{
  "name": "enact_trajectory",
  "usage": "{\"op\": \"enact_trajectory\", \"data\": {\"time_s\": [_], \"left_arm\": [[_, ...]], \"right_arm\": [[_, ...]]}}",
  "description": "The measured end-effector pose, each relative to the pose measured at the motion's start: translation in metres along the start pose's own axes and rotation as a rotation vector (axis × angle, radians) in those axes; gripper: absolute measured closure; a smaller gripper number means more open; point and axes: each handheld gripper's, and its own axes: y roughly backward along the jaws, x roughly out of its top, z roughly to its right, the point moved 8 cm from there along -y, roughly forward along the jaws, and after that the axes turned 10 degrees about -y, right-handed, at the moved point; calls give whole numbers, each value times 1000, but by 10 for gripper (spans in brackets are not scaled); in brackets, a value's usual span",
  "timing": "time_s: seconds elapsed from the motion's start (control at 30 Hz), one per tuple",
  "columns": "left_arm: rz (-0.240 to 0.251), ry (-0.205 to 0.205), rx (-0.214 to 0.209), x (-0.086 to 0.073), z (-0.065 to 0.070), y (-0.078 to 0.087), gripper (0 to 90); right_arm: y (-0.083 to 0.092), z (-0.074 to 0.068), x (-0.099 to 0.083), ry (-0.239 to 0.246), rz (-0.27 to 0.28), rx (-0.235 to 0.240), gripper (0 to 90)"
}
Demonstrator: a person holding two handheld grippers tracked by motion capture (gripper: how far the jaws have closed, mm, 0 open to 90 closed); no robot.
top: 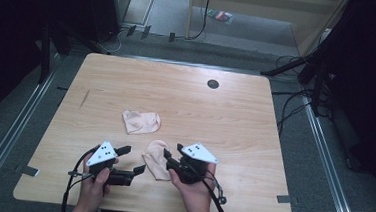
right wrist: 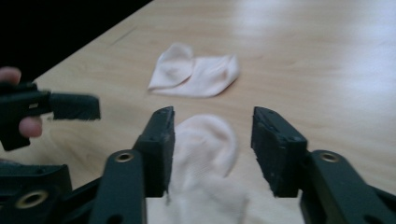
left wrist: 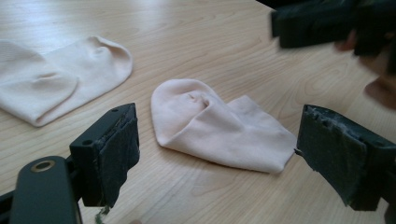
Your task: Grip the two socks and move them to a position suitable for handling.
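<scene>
Near sock [left wrist: 219, 128] flat between spread left tool [left wrist: 217, 156], right tool [right wrist: 212, 151] spread over it

- Table [top: 235, 114]: light wood grain, smooth, faint sheen.
- Two socks [left wrist: 219, 126] [top: 141, 122]: soft pale knit cloth, matt.
- Jaw pads [left wrist: 114, 154]: black, rough, frayed at edges.

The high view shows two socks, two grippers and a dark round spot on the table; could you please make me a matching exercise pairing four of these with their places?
Things:
1. near sock
2. far sock
3. left gripper
4. round hole

Places:
A. far part of the table, toward its right
B. between the two grippers
C. left of the near sock, open
D. mid-table, beyond the grippers

Pairs: 1-B, 2-D, 3-C, 4-A
</scene>
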Motion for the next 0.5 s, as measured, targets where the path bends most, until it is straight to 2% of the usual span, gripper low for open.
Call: {"op": "enact_trajectory", "data": {"time_s": [0.03,0.07,0.13,0.17,0.2,0.23,0.27,0.3,0.33,0.37,0.4,0.5], "left_arm": [[-6,3,8,-2,-4,0,137],[-6,3,8,-2,-4,0,137],[-7,9,10,-2,-6,0,138],[-5,14,10,-2,-7,1,138],[-3,22,0,-2,-7,1,148],[-3,22,0,-2,-7,1,152],[-4,29,-1,-3,-8,1,152],[-8,35,5,-4,-9,0,158],[-9,38,5,-4,-9,0,169],[-9,38,5,-4,-9,0,192],[-11,49,15,-5,-11,0,213],[-12,51,9,-5,-12,1,219]], "right_arm": [[7,9,5,-12,-11,-5,601],[7,9,5,-12,-11,-5,601],[1,15,-7,13,-70,-19,627],[1,15,-7,13,-70,-19,627],[-9,16,-20,35,-126,-21,609],[-9,16,-20,35,-126,-21,609],[-14,18,-27,57,-149,-33,586],[-23,18,-35,92,-177,-56,498],[-26,19,-38,111,-182,-70,469],[-26,19,-38,111,-182,-70,469],[-30,18,-44,140,-204,-80,423],[-33,14,-48,151,-220,-65,411]]}}
